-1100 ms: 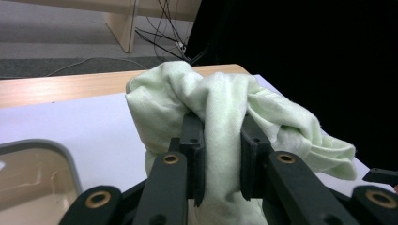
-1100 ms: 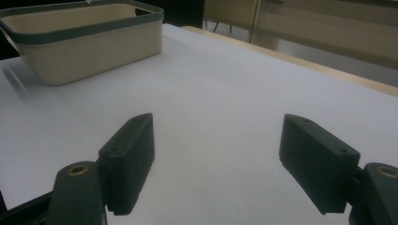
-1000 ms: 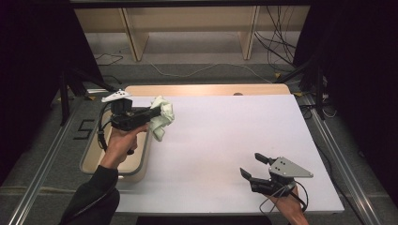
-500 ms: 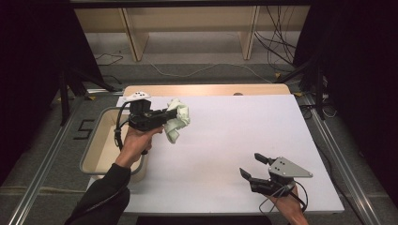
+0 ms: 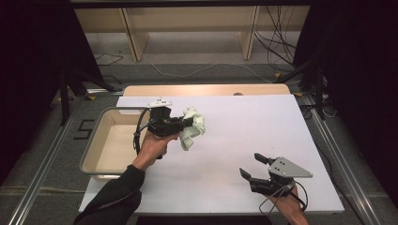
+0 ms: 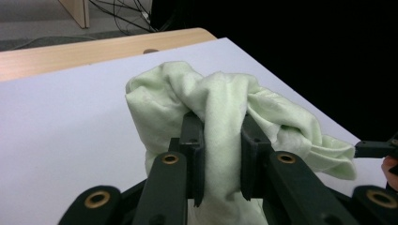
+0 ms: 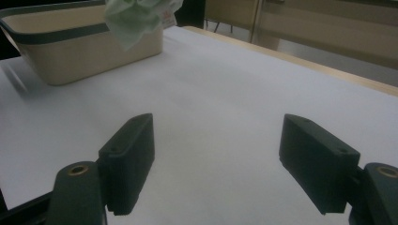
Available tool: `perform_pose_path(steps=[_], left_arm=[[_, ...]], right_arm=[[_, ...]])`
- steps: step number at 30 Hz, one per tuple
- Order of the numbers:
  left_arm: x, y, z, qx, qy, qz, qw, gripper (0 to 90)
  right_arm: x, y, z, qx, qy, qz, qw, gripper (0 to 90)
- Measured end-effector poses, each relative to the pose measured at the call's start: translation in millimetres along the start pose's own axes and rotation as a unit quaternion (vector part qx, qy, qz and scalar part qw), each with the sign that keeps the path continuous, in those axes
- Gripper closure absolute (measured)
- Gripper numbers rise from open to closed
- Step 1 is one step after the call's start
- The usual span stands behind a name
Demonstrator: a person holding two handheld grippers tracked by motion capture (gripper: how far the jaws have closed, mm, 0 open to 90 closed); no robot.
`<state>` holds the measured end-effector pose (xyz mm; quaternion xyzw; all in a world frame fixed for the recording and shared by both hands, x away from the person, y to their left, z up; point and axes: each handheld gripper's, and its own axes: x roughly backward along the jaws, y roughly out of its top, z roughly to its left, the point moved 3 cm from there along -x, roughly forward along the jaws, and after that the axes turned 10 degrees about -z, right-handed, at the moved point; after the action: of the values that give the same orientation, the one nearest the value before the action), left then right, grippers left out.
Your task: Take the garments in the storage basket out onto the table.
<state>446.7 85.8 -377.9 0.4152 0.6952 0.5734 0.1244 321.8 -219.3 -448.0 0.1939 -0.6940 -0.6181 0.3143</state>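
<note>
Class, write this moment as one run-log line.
left gripper: shut on green cloth, lifted above white table | right gripper: open, low over table | bin: beige, left

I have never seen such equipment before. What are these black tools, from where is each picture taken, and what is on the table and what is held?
There is no robot here. A person holds a two-jaw hand tool, called a gripper, in each hand.

The high view comes from a fixed camera above the table, looking down. The left gripper is there on the left, the right gripper near the bottom right.

The other two pictures come from small cameras mounted on the grippers, looking along their black jaws.

The table has a white top. A beige tub stands at its left edge.

The left gripper is closed on a crumpled pale green cloth and holds it above the table, beside the tub. The right gripper is open, holds nothing, and is low over bare table.
</note>
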Motion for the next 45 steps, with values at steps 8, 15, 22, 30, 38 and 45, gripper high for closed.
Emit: perform_pose_path(steps=[8, 15, 22, 30, 38, 45], left_arm=[[-15.8, -12.1, -2.4, 0.004, 0.000, 0.010, 0.9999, 74.5], [-31.6, -27.4, -2.4, 0.010, 0.000, 0.026, 0.9996, 74.4], [-42.5, -36.3, -2.8, 0.011, 0.001, 0.036, 0.9993, 74.3], [-53.5, -45.9, -2.8, 0.013, 0.008, 0.043, 0.9989, 74.1], [-62.2, -52.1, -5.1, 0.011, 0.008, 0.052, 0.9985, 73.5], [-69.6, -59.1, -5.9, 0.012, 0.008, 0.059, 0.9982, 72.2]], right_arm=[[0.0, -0.3, 0.1, 0.002, 0.001, 0.001, 1.0000, 27.6], [0.1, -0.2, 0.1, 0.000, 0.001, 0.001, 1.0000, 27.6], [0.3, -0.4, 0.2, 0.001, 0.001, 0.003, 1.0000, 27.6], [-0.2, -0.4, 0.8, 0.002, 0.002, 0.003, 1.0000, 27.6], [0.1, -0.5, 0.6, 0.002, 0.003, 0.002, 1.0000, 27.7], [-0.1, -0.3, 1.0, 0.001, 0.005, 0.001, 1.0000, 27.8]])
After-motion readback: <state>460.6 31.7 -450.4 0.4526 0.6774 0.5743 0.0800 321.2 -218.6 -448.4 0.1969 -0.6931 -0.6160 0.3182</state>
